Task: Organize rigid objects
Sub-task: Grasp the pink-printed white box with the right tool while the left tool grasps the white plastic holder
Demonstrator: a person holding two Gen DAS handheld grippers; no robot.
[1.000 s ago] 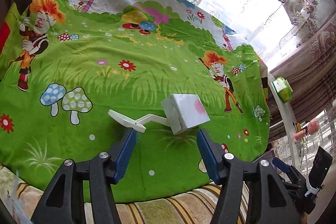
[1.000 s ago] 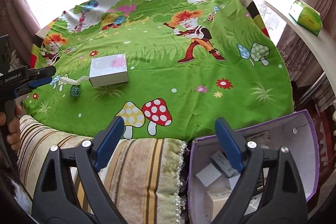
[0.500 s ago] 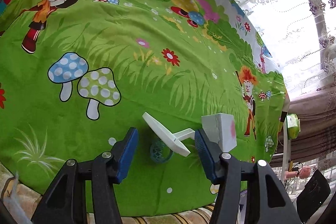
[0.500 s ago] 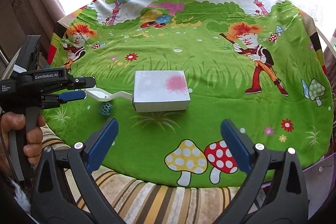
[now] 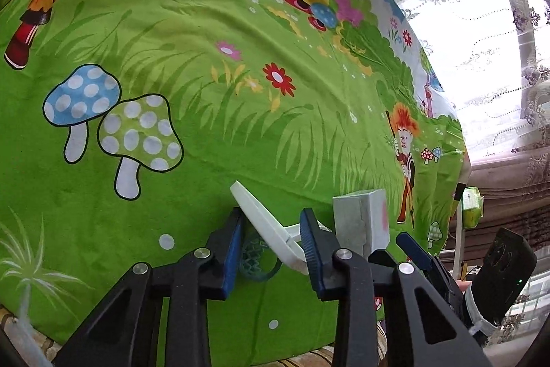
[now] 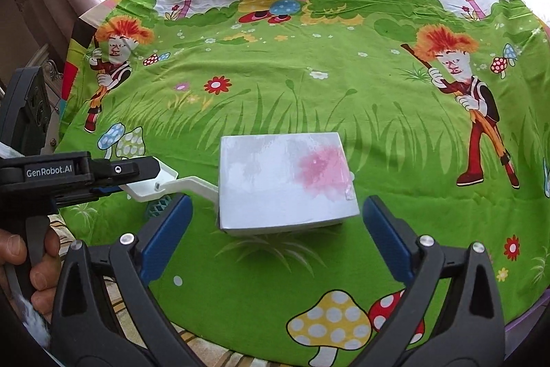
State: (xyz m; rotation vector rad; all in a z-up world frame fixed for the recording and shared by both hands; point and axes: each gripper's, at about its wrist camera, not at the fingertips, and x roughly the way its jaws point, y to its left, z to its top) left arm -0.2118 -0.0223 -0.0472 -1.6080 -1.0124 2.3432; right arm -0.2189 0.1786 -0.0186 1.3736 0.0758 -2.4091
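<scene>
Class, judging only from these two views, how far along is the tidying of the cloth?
Done: nothing visibly put away. The white box, white plastic piece and teal ball all remain on the cloth. In hand: the left hand-held gripper is closing around the plastic piece; the right hand-held gripper is open in front of the box. Left: lifting and storing all three.

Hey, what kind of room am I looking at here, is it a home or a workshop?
Most likely a home living room or bedroom. Lace curtains hang over a bright window, a children's cartoon sheet covers the surface, and a striped upholstered cushion shows under its near edge.
</scene>
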